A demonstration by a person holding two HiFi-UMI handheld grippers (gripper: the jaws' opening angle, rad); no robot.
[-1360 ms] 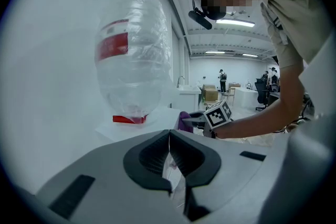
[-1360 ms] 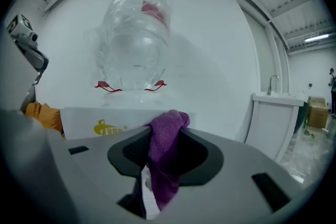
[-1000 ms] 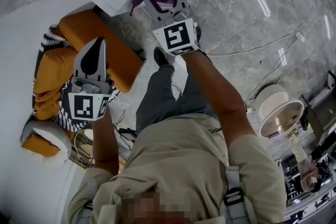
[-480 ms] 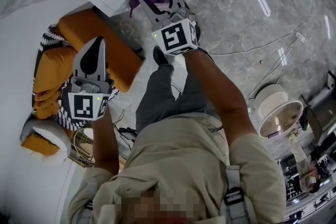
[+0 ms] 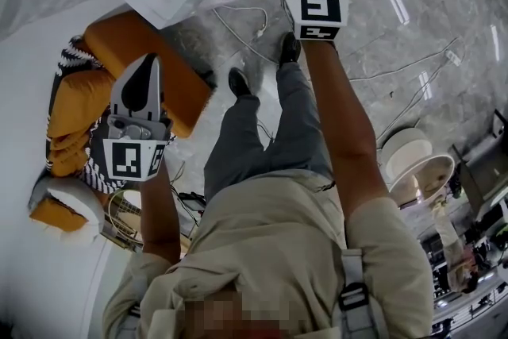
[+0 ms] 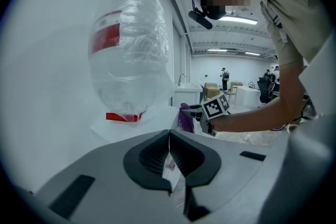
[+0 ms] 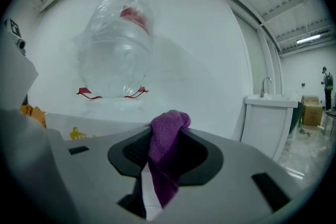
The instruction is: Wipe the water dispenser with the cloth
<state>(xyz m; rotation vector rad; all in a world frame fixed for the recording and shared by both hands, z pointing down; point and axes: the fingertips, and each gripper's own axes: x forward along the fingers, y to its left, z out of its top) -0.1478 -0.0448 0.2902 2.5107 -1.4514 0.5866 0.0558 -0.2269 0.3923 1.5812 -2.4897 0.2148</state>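
**A:** Where's the cloth?

**B:** The purple cloth (image 7: 164, 165) is pinched in the right tool (image 7: 168, 132). The jaws are narrowed onto it, with a bunch poking past the tips and a tail hanging below.

**A:** And the dispenser?

**B:** Straight ahead of that tool. The white dispenser (image 6: 149, 122) has a clear bottle (image 7: 116, 44) upended on top. In the left gripper view the cloth sits just beside the dispenser's near corner, about level with its top.

**A:** Is it touching?

**B:** I can't tell. No view shows where cloth and surface would meet.

**A:** What about the left tool?

**B:** The left tool (image 6: 169, 136) has its jaws pressed together with nothing between them. It is off to the side, well apart from the cloth, and aimed at the dispenser.

**A:** So which step is this?

**B:** I'd say the very start of wiping: the cloth has been brought to the dispenser, but no stroke is clearly under way.

**A:** What does the next move need?

**B:** Probably to press the protruding bunch flat onto the white top and sweep it across. The grip should stay firm so the cloth doesn't drag out. The stroke should steer round the bottle's neck rather than knock it. The left tool looks free to stay clear.
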